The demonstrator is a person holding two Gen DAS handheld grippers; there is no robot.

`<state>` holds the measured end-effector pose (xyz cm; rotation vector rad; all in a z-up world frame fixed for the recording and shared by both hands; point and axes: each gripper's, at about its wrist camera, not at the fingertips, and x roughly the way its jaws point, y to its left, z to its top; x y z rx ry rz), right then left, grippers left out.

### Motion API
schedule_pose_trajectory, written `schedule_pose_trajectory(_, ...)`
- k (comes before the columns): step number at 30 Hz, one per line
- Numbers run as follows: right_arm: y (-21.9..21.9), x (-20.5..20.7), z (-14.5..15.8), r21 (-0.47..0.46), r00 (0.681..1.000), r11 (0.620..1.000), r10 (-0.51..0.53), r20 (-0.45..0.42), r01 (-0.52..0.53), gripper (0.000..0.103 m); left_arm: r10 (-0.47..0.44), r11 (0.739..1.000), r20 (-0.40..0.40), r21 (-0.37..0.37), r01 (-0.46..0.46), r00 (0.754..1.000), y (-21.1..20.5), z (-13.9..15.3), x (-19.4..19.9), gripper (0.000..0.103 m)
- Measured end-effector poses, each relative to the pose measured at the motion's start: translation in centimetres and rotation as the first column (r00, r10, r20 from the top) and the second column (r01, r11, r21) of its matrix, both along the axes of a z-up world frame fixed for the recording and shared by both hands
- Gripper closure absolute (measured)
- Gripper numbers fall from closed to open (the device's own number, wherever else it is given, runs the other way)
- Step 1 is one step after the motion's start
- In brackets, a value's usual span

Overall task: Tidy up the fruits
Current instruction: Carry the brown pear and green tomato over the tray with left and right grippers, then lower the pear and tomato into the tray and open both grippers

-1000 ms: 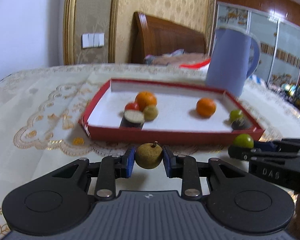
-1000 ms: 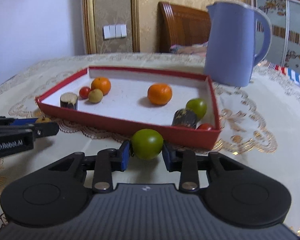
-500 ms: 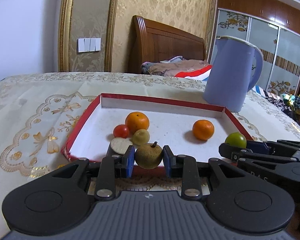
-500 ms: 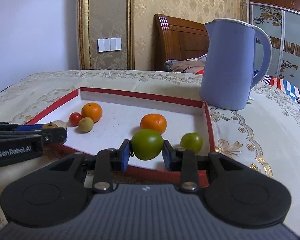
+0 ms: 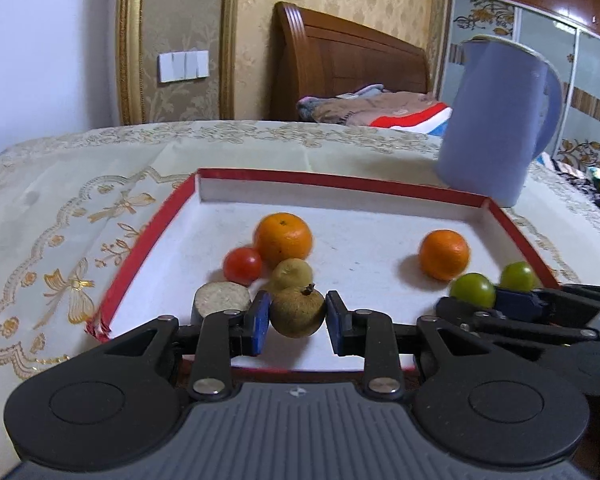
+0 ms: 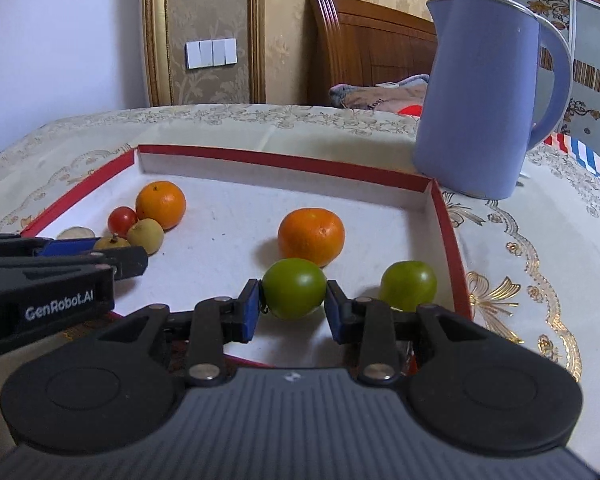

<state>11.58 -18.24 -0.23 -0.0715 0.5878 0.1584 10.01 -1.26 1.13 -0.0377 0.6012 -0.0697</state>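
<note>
Brown pear-like fruit (image 5: 298, 312) sits pinched in the left gripper (image 5: 296, 322) jaws, over the red tray (image 5: 140, 240) at its 7 o'clock corner; placing step, release next

Right view: right gripper (image 6: 294, 304) jaws clamp a green fruit (image 6: 294, 288) over the tray's 5 o'clock, beside another green one (image 6: 409, 285)

Brown, speckled fruit (image 5: 297, 312) with a short stem sits pinched between blue pads, over the near edge of the red-walled tray (image 5: 340, 182). Glossy green fruit (image 6: 294, 288) is clamped likewise, low over the tray's white floor. Inside: two oranges (image 6: 161, 205) (image 6: 311, 236), well apart, a small red tomato (image 6: 122, 220), a yellowish fruit (image 6: 145, 235), another green one (image 6: 409, 285) near the right wall.
</note>
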Motion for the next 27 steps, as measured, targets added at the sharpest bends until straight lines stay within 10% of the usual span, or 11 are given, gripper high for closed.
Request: schedule_pose_trajectory(27,0.1,3.3,-0.5,-0.019,0.996,0.996,-0.089,0.017,0.089,0.070,0.070,0.997,-0.006,0.022,-0.070,0.998,0.4,-1.1,2.2,0.074)
